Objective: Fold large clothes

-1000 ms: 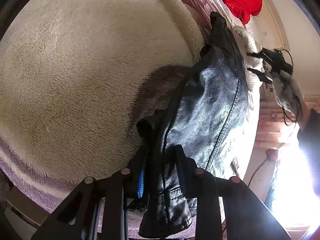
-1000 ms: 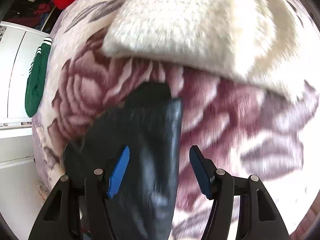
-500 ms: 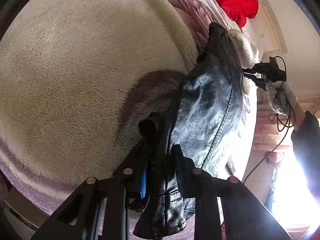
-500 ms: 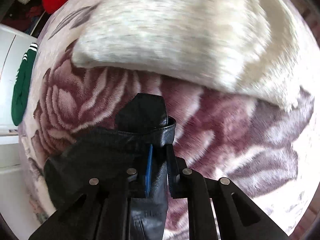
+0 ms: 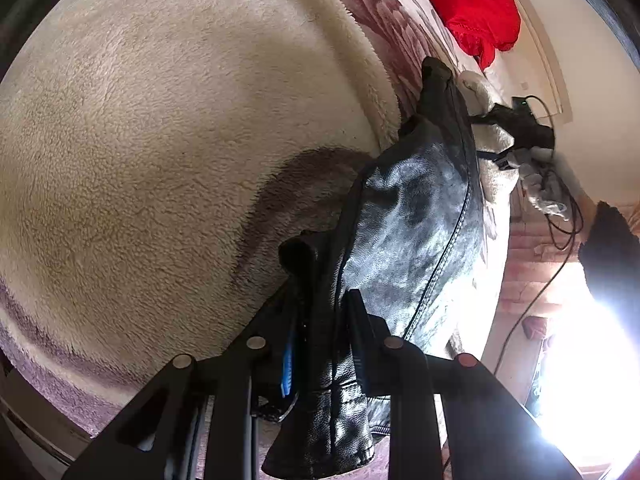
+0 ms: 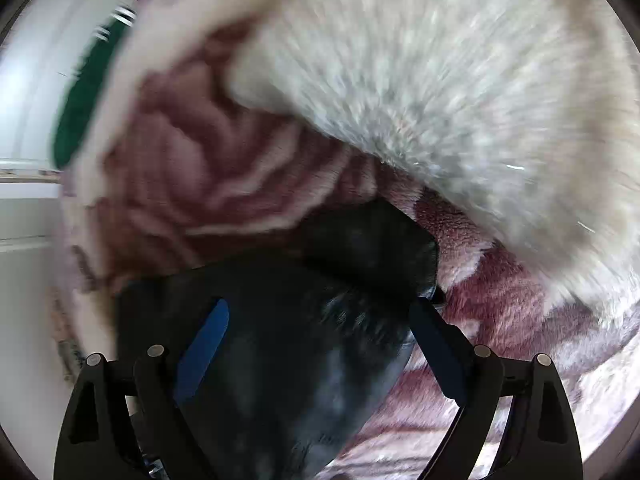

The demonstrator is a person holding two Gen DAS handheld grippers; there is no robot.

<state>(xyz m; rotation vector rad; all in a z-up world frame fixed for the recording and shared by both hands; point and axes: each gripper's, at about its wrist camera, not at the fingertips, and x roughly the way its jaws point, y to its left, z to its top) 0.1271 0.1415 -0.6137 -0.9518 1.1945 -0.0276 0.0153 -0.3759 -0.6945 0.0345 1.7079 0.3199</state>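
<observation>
Now left tool (image 5: pixel 320 320) clamps black leather jacket (image 5: pixel 416 232); right tool (image 6: pixel 320 320) spread.

Bed covered by plush floral blanket (image 6: pixel 224 184) in maroon, pink and cream, with a cream fleece throw (image 5: pixel 168 128) spread over much of it. Black leather jacket (image 5: pixel 416 216) lies partly on the throw and blanket, its far end reaching the blanket's rose print in the right wrist view. Red garment (image 5: pixel 476 4) sits at the bed's far end
</observation>
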